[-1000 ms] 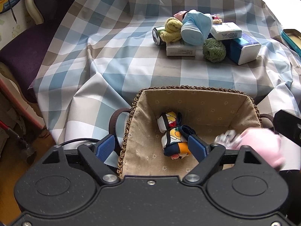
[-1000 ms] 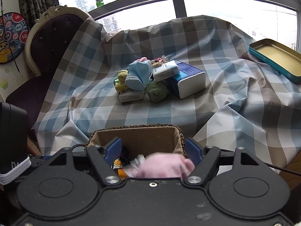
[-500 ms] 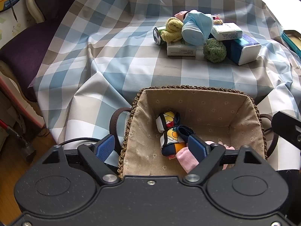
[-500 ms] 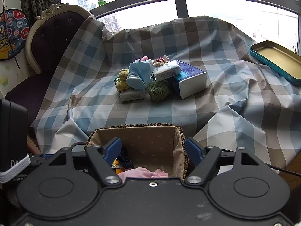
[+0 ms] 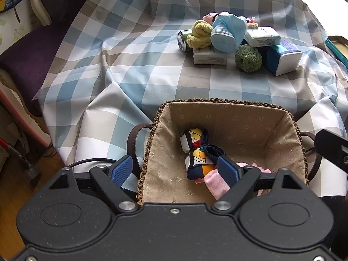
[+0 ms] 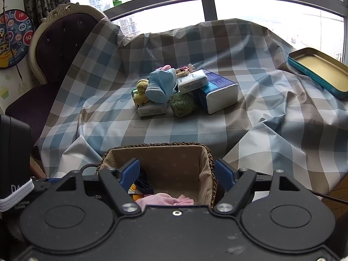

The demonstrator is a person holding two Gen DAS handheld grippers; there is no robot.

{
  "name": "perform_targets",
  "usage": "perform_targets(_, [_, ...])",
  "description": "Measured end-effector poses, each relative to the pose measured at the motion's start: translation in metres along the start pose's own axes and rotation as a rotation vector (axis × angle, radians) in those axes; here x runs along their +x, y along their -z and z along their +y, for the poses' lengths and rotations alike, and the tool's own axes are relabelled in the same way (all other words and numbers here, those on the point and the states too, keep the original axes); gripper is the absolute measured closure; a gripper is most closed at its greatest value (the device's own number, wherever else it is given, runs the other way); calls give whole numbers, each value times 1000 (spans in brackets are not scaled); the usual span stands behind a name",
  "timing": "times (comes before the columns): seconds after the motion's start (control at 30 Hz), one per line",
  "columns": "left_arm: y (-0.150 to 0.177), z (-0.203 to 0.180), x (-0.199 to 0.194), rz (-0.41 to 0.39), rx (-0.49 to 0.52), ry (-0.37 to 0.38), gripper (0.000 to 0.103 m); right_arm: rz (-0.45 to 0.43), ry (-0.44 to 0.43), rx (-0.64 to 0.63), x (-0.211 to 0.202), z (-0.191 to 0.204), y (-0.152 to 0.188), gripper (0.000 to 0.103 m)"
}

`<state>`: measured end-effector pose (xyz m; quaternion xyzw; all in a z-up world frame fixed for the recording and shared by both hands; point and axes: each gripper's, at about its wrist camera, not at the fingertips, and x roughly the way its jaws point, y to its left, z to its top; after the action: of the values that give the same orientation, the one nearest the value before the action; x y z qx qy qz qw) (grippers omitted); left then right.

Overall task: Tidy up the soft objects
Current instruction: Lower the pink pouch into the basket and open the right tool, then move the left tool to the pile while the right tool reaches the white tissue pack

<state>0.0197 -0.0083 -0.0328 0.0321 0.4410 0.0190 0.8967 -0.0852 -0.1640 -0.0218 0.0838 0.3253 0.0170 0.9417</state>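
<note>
A checked cloth covers the counter, draped in folds toward the near edge. A purple chair stands at the far left, and a teal tin lies open at the far right.

The basket, fabric-lined with a braided rim, sits at the near edge of the cloth. Inside it, toward the near left, lie two patterned sock rolls, one just behind the other and touching, and a pink sock lies against the nearer roll at the basket's near wall.

The left tool hangs above the basket's near left corner, tilted steeply down. Its jaws stand apart with nothing clamped: the left finger is outside the basket's left rim, the right finger over the pink sock. The right tool points less steeply, over the basket's near side, jaws likewise apart and empty, the pink sock showing just below and between them.

Well beyond the basket, at the middle of the cloth, is a pile: a blue-and-white pack at the right, two white tissue packs, a light blue mask on top, a green ball, a yellow cloth and a can at the left.
</note>
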Motion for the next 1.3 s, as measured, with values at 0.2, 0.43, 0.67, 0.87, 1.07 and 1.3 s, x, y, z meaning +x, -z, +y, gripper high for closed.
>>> perform_targets(0.2, [0,5,0,-1,-11,5,21,13,4,-5,2,2,0,26])
perform_targets(0.43, [1,11,2,3,-28,11,21,33,6,-17,6,5,1,25])
perform_targets(0.67, [1,14,3,8,-35,17,21,62,6,-16,12,5,0,25])
perform_targets(0.87, [0,18,5,2,-44,21,20,95,19,-24,21,6,1,25])
perform_targets(1.07, [-4,22,9,1,-45,29,20,107,61,-39,29,5,-1,24])
perform_targets(1.3, [-17,29,16,-25,-41,20,17,95,98,-63,43,5,-15,22])
